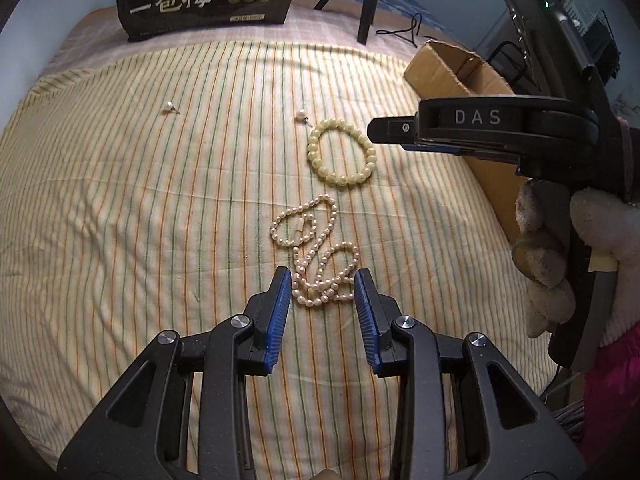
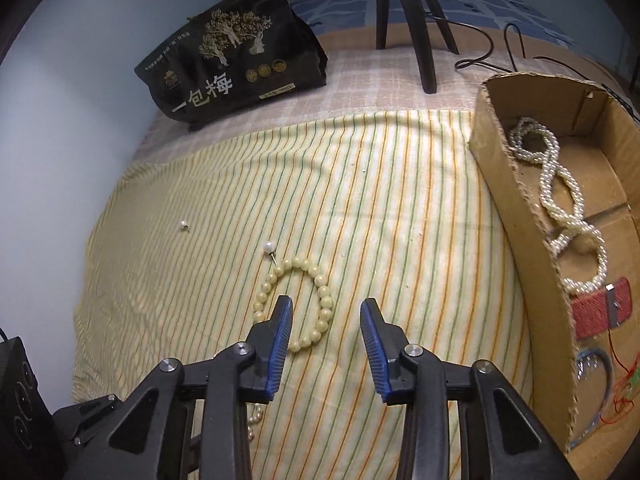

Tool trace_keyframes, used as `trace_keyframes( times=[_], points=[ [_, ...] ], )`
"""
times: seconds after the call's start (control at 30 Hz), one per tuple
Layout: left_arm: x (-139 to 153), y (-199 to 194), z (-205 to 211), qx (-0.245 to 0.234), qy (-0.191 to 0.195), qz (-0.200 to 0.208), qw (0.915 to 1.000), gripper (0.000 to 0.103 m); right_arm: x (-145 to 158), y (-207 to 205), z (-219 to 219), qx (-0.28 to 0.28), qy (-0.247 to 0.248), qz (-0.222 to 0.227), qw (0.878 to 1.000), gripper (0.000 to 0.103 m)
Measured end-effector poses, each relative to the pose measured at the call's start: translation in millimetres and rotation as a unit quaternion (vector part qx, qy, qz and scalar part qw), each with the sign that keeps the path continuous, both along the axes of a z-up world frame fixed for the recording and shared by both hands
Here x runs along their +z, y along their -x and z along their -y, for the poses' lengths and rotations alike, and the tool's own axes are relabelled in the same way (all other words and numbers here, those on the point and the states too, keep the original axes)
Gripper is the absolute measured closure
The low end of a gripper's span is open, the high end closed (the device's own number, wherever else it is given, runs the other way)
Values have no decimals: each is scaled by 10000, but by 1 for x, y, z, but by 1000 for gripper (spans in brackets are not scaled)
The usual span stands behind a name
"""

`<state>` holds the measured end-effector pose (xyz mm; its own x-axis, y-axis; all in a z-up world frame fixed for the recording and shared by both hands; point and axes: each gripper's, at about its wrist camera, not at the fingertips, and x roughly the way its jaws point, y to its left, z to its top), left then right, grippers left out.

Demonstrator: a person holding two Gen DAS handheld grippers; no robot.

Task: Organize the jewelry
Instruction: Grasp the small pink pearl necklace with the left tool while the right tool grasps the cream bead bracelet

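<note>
A tangled pink pearl necklace (image 1: 316,252) lies on the striped cloth (image 1: 140,208). My left gripper (image 1: 322,276) is open, its blue pads on either side of the necklace's near end. A pale yellow bead bracelet (image 1: 342,152) lies beyond it and shows in the right wrist view (image 2: 296,304). Two pearl stud earrings (image 1: 170,107) (image 1: 302,115) lie further back. My right gripper (image 2: 326,306) is open and empty, hovering over the bracelet's right side; it shows side-on in the left wrist view (image 1: 384,130). A cardboard box (image 2: 516,208) at the right holds a white pearl rope (image 2: 560,200).
A black snack bag (image 2: 236,68) stands at the back left. Dark stand legs (image 2: 416,24) and cables (image 2: 480,56) are behind the cloth. The box also holds a red strip (image 2: 596,312) and a blue bangle (image 2: 600,368). A black device (image 2: 20,392) sits at the lower left.
</note>
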<state>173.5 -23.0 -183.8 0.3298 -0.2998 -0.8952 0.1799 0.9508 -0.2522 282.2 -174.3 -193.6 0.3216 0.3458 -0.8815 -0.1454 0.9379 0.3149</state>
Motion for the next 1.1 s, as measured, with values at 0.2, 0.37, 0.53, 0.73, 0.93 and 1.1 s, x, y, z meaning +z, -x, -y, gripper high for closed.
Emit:
trace_keyframes(
  times=[0.2,0.37,0.53,0.73,0.93,1.1],
  points=[
    [-10,-10,2,121,41,-123,9998,71,-11,-9,-13,59,68,-45,9999,68],
    [-20,-19,5,236,25,-229,9995,71,-15,-12,-22,151,264,-69,9995,69],
    [-27,-24,10,282,-75,-190,9994,71,-18,-13,-26,208,497,-64,9985,77],
    [-30,-27,18,242,-403,-1,9989,74,-17,-11,-27,292,822,73,9962,93],
    [-31,-28,9,341,-440,54,9984,97,-15,-8,-28,335,962,196,9946,97],
    [-26,-28,-1,496,-255,13,9984,98,-11,-8,-22,219,723,210,9969,98]
  ],
)
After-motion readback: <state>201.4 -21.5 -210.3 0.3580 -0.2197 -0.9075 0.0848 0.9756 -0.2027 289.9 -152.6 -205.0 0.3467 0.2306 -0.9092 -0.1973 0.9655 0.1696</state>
